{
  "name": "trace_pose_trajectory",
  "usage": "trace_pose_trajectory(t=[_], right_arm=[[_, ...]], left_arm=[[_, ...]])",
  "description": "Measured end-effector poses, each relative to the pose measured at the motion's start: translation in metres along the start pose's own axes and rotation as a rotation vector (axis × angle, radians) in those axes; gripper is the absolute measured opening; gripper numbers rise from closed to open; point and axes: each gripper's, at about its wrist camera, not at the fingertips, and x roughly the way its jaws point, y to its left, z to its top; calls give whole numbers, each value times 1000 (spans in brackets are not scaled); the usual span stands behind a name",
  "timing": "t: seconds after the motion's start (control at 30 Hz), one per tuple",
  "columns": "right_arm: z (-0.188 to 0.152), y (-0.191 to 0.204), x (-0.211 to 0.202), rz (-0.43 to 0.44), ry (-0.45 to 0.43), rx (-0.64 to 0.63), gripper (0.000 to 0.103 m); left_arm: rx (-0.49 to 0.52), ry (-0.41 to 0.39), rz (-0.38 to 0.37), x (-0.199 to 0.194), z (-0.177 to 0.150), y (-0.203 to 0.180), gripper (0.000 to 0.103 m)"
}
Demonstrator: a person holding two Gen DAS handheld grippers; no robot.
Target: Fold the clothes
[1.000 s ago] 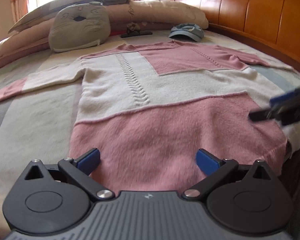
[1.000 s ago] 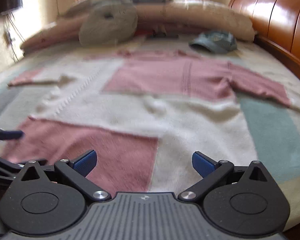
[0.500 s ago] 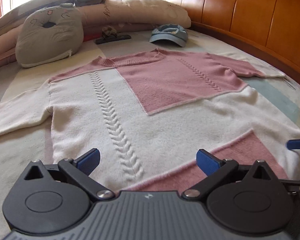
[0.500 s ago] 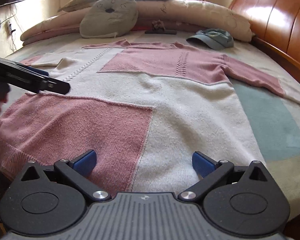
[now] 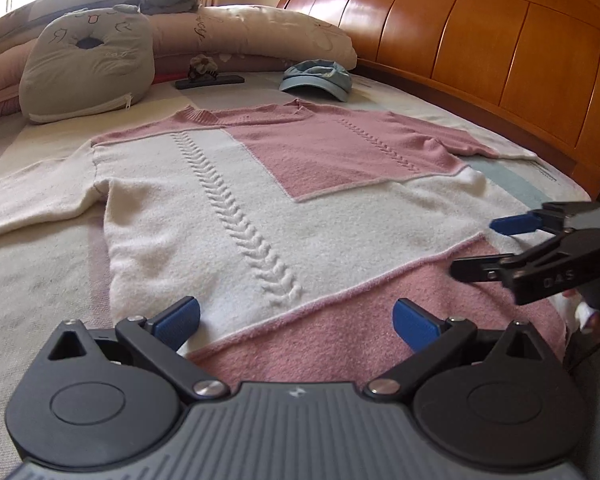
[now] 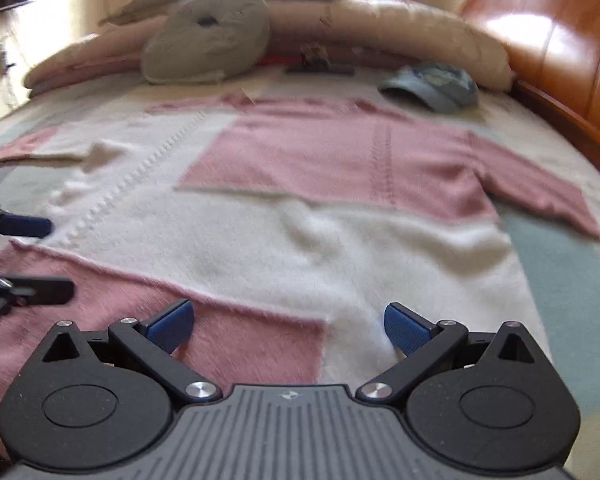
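Observation:
A pink and cream knit sweater [image 5: 236, 200] lies flat on the bed, front up, sleeves spread to both sides, hem toward me; it also shows in the right wrist view [image 6: 340, 216]. My left gripper [image 5: 298, 320] is open and empty, low over the hem where cream meets pink. My right gripper [image 6: 286, 326] is open and empty over the hem's right part. Each gripper shows in the other's view: the right one [image 5: 476, 248] at the right edge, the left one [image 6: 56, 256] at the left edge, both open.
Pillows and a grey cat cushion [image 5: 88, 68] line the far end of the bed. A blue cap [image 5: 316, 78] and a small dark object [image 5: 208, 76] lie beyond the sweater's collar. A wooden headboard [image 5: 480, 40] runs along the right side.
The left gripper has swung left along the hem. The right gripper has shifted, its view now blurred, and it reaches farther in over the hem. Both stayed open.

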Motion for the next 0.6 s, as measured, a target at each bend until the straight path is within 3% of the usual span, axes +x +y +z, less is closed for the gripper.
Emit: trace_pose_trajectory(t=[0.23, 0.4, 0.6], right_arm=[[-21, 0, -29, -29, 56, 41, 103], [0, 38, -31, 83, -33, -71, 103], [-4, 68, -8, 135, 21, -161, 103]], left_arm=[[-27, 2, 5, -6, 1, 7, 102], [-51, -27, -22, -15, 2, 9, 102], [-57, -24, -7, -16, 1, 8, 102]])
